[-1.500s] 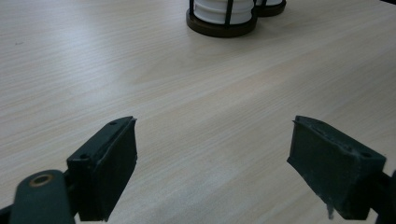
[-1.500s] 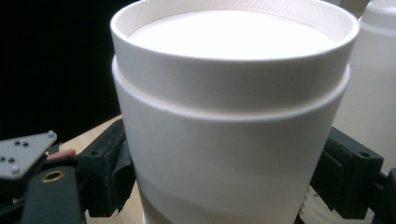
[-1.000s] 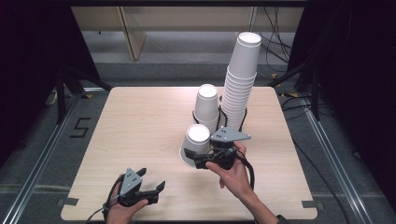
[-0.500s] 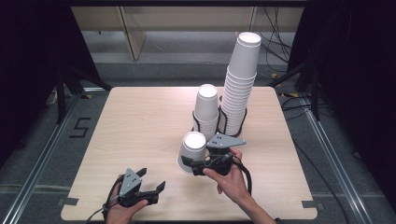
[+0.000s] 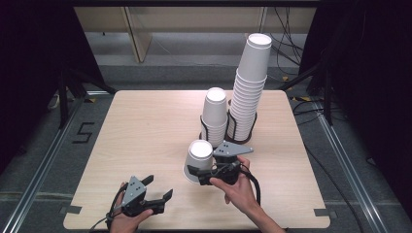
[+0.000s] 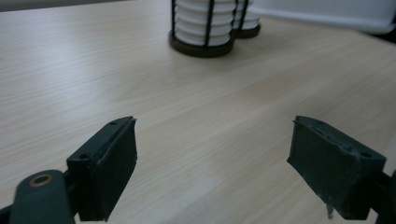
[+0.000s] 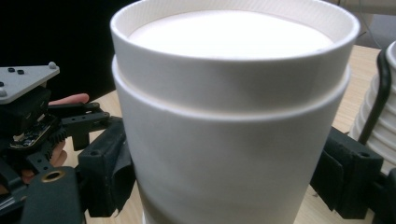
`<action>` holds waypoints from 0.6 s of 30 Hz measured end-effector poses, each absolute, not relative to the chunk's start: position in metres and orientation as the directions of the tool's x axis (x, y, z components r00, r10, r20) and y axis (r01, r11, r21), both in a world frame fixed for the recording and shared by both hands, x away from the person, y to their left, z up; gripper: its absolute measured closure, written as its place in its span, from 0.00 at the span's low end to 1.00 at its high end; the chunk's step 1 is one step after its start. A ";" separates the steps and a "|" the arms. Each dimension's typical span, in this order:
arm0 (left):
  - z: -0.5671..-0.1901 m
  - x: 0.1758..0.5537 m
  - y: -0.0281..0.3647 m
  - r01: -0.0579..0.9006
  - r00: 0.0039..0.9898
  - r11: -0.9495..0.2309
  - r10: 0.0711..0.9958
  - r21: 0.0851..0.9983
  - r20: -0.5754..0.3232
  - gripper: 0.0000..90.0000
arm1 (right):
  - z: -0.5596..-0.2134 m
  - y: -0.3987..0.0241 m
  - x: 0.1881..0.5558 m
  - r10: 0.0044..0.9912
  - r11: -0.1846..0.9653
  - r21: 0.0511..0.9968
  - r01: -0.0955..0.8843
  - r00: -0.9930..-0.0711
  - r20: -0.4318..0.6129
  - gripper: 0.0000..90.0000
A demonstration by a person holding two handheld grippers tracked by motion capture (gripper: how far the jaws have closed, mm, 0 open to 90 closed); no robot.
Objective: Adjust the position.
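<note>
My right gripper (image 5: pixel 200 175) is shut on an upside-down white paper cup (image 5: pixel 199 161), held tilted just over the table's middle front. In the right gripper view the cup (image 7: pixel 233 121) sits between both black fingers (image 7: pixel 106 173), with a stepped ring under its top edge. My left gripper (image 5: pixel 156 191) rests open and holding nothing near the front left edge; the left gripper view has bare wood between its fingertips (image 6: pixel 108 171). Behind the held cup stand a short cup stack (image 5: pixel 215 115) and a tall cup stack (image 5: pixel 250 86), each in a black wire holder.
The wooden table (image 5: pixel 141 131) has bare room on its left half. The wire holders (image 6: pixel 203 28) lie well ahead of the left gripper. The right gripper view also takes in the left gripper (image 7: pixel 28 119) at its left. Dark floor, rails and cables surround the table.
The right gripper has carried the cup away from the short stack, toward the front edge and slightly left. The left gripper has stayed in place, open.
</note>
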State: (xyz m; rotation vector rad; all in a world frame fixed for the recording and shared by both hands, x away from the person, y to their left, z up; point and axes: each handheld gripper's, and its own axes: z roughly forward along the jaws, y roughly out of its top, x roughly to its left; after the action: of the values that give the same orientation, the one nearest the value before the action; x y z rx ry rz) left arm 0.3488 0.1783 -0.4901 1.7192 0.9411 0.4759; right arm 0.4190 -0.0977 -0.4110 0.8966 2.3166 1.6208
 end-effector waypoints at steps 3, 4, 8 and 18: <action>-0.488 0.349 0.174 0.315 0.644 -0.091 0.752 0.945 -0.142 0.16 | -0.412 -0.095 0.419 0.560 0.215 0.905 0.367 -0.805 0.194 0.21; -0.486 0.348 0.173 0.309 0.649 -0.096 0.748 0.946 -0.136 0.16 | -0.412 -0.095 0.419 0.560 0.215 0.905 0.367 -0.805 0.194 0.21; -0.485 0.348 0.164 0.259 0.690 -0.083 0.713 0.962 -0.125 0.16 | -0.413 -0.091 0.418 0.539 0.218 0.908 0.359 -0.819 0.195 0.21; -0.483 0.348 0.158 0.228 0.708 -0.079 0.697 0.970 -0.110 0.16 | -0.415 -0.078 0.413 0.514 0.226 0.903 0.366 -0.832 0.208 0.21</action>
State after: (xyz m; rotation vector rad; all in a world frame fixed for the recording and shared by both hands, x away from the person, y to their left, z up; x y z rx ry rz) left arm 0.3480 0.1576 -0.4829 1.6436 0.7598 0.4582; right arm 0.4131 -0.0785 -0.4150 0.8503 2.3511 1.6718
